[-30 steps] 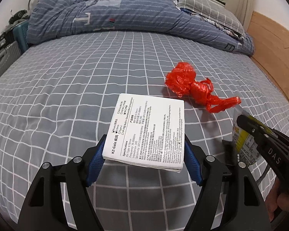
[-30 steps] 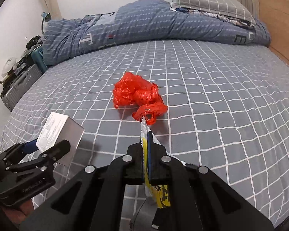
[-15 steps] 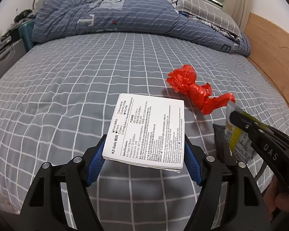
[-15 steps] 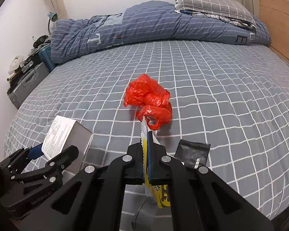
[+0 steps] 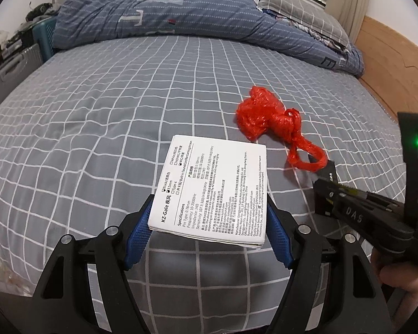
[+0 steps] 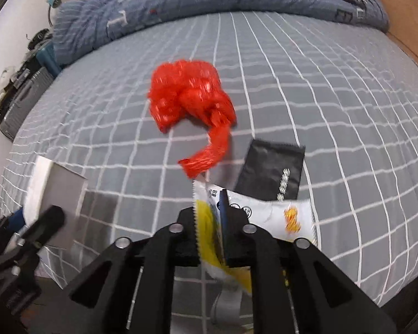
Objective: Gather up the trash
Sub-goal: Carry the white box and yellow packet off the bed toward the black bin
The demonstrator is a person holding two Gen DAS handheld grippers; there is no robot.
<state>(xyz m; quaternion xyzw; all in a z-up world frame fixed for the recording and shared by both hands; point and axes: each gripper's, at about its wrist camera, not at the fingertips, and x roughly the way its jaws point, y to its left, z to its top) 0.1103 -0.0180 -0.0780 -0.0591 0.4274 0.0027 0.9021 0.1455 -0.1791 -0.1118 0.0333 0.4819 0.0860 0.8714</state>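
My left gripper (image 5: 209, 208) is shut on a white printed box (image 5: 211, 186), held over the near edge of the bed; the box (image 6: 55, 189) also shows at the left of the right wrist view. My right gripper (image 6: 210, 214) points down at the bed and its jaws are opening. A white and yellow snack wrapper (image 6: 264, 214) hangs loosely in the gap and flops to the right. A crumpled red plastic bag (image 6: 186, 94) lies just ahead on the sheet. A flat black sachet (image 6: 273, 172) lies beside the bag's tail. In the left wrist view the right gripper (image 5: 328, 192) sits low by that sachet (image 5: 330, 167).
The bed has a grey checked sheet (image 5: 97, 125). A blue striped duvet (image 5: 153, 8) and a checked pillow (image 5: 298, 8) are bunched at its far end. A grey suitcase (image 5: 5, 75) and clutter stand off the left side. A wooden board (image 5: 390, 64) runs along the right.
The right gripper tipped down toward the bed and its jaws parted; the wrapper, pinched upright before, now sags sideways. The black sachet came into view. The left gripper drifted with the box.
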